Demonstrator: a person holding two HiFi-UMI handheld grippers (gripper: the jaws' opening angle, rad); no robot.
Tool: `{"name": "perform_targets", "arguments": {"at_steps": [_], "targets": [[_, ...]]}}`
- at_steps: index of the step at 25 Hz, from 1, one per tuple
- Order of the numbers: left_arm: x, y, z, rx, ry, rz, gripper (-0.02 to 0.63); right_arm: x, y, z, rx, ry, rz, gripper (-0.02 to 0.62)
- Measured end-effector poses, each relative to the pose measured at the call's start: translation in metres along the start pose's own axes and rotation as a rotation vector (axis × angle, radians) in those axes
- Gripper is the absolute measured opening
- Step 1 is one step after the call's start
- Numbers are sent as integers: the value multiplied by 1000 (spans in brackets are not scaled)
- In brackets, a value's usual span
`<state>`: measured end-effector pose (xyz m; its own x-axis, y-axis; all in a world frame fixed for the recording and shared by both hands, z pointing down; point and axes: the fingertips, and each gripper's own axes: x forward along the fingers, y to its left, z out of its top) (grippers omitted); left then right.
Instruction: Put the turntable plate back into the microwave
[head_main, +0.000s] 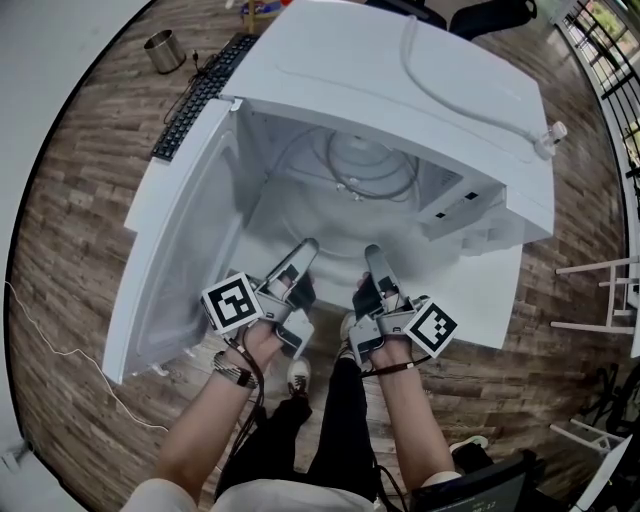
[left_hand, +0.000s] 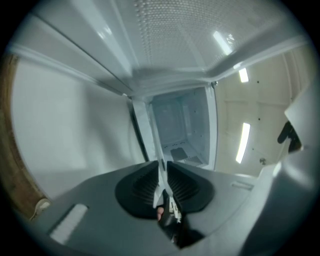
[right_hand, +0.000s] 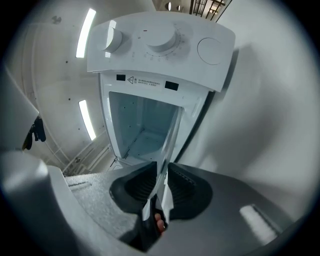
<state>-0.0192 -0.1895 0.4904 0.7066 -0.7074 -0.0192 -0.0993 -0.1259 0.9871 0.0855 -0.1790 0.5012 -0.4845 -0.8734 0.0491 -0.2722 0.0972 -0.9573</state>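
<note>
Pads (left_hand: 145, 187) of the left gripper (head_main: 305, 262) are pressing on the near rim of the clear round glass turntable plate (head_main: 340, 225). The glass is showing in the left gripper view as a thin bright edge running between them. The right gripper (head_main: 372, 268) is pinching the same rim just beside it, its ribbed black pads (right_hand: 186, 186) closing on the thin glass. Both tools are sitting at the mouth of the white boxy microwave (head_main: 420, 70), with a narrow gap between them. The plate is reaching forward from them into the pale open cavity (head_main: 300, 170); whether it is lying on the cavity floor I cannot tell. The white door (head_main: 175, 250) is standing swung wide on the left, its inner face running close alongside the left gripper and leaving little side room there. The control panel with two round knobs (right_hand: 160, 42) is bounding the opening on the right gripper's side, near that tool. The front lip of the white top is overhanging the far part of the plate. A black keyboard (head_main: 195, 95) and a small metal cup (head_main: 165, 50) are lying on the wood-patterned surface (head_main: 70, 230) beyond the door, well apart from both tools.
</note>
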Motion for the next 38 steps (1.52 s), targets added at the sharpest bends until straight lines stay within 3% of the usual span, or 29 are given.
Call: {"name": "perform_targets", "arguments": {"at_steps": [7, 21, 32, 38], "targets": [[1, -2, 2, 18, 8, 9, 67, 1, 4, 2, -16, 0, -11, 74], [10, -9, 7, 39, -7, -6, 75, 9, 12, 16, -14, -8, 65, 80], [30, -8, 17, 88, -15, -12, 78, 24, 7, 32, -18, 7, 76, 84], [37, 5, 24, 157, 35, 17, 83, 33, 1, 36, -36, 28, 70, 83]]}}
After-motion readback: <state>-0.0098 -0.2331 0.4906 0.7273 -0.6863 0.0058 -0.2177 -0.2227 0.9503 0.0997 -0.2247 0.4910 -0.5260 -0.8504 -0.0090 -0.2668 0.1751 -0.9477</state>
